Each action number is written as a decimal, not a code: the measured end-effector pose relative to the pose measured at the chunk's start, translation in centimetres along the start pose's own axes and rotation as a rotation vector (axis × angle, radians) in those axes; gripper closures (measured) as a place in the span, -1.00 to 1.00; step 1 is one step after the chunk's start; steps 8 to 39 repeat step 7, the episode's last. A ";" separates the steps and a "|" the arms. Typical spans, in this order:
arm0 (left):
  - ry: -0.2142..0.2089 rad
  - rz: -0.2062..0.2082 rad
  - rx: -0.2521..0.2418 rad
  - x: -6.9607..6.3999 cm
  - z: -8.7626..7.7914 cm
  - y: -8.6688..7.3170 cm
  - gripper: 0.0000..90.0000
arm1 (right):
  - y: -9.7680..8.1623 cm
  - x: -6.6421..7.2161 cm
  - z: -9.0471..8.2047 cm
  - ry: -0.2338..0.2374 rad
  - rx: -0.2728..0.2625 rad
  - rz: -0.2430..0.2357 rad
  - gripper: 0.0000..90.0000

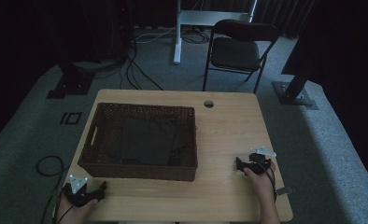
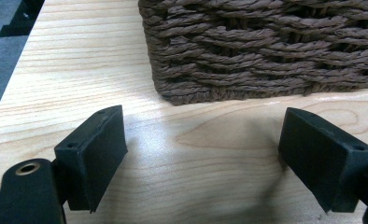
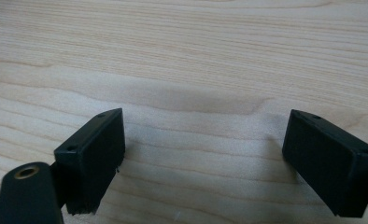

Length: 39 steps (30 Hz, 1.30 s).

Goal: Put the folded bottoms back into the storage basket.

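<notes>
basket (image 1: 140, 140), dark cloth (image 1: 147, 140), unlabelled

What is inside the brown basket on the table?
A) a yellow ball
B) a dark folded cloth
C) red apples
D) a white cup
B: in the high view a dark folded cloth lies flat on the bottom of the woven basket, and there is no fruit, cup or ball in it.
</notes>
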<state>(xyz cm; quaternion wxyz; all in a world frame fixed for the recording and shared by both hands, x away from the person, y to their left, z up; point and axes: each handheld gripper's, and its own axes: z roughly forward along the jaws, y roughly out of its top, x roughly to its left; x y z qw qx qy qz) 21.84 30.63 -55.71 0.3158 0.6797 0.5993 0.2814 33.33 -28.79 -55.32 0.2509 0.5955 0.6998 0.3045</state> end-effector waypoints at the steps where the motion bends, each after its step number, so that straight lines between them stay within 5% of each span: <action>1: 0.000 0.000 0.000 0.0 0.0 0.0 -0.65 | 0.0 0.0 0.0 0.000 0.000 0.000 -0.72; 39: 0.006 -0.005 -0.004 0.0 0.0 -0.1 -0.65 | 0.0 0.0 0.0 0.006 0.000 -0.005 -0.72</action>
